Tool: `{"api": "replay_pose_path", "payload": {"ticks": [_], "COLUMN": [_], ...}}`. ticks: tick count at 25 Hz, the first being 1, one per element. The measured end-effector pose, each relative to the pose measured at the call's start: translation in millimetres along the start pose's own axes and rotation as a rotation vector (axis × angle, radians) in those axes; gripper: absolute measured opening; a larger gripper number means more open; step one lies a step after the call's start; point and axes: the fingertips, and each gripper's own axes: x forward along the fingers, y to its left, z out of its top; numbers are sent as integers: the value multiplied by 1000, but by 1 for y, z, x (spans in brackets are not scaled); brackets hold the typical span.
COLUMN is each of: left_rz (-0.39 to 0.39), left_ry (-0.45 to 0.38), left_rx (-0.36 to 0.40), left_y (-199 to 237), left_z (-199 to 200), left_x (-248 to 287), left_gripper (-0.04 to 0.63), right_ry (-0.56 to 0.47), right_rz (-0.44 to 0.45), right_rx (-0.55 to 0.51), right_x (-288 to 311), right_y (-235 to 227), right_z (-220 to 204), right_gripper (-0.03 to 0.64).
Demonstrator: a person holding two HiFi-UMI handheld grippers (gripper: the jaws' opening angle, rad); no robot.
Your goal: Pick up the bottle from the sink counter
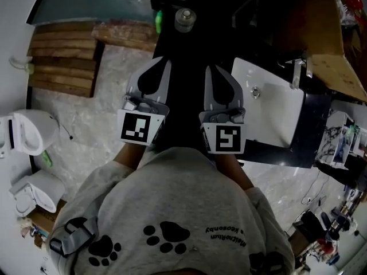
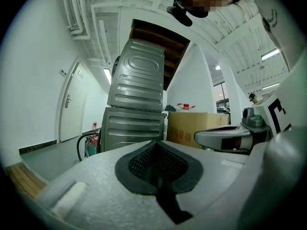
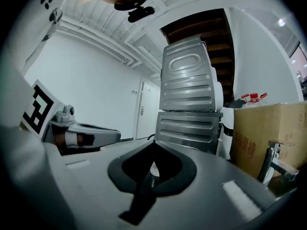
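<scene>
The black counter [image 1: 182, 53] sits by the white sink [image 1: 278, 105]. The bottle [image 1: 185, 19] stands at its far end. My left gripper [image 1: 162, 63] and right gripper [image 1: 211, 70] are both closed and empty. I haven't grabbed it yet.

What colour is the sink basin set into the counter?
White. The sink basin shows best in the head view, seen from above.

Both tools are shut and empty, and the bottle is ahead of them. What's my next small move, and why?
Probably open the right tool and ease it forward toward the bottle. The bottle stands untouched beyond its tips, and the jaws are together with nothing between them, so they cannot take it yet.
</scene>
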Motion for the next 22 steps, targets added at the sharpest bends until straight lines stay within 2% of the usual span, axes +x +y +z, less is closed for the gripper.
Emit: {"api": "replay_pose_path", "payload": {"ticks": [10, 22], "left_rz": [-61, -80], "left_ry": [32, 90], "left_rx": [-13, 8], "left_y": [13, 36], "left_z": [-26, -57], "left_x": [43, 83], "left_gripper": [2, 2], "right_ry": [41, 84], "right_rz": [4, -31], "right_rx": [21, 55], "right_x": [31, 49], "right_y": [-10, -27], "right_z": [-25, -52], "right_gripper": [0, 0]}}
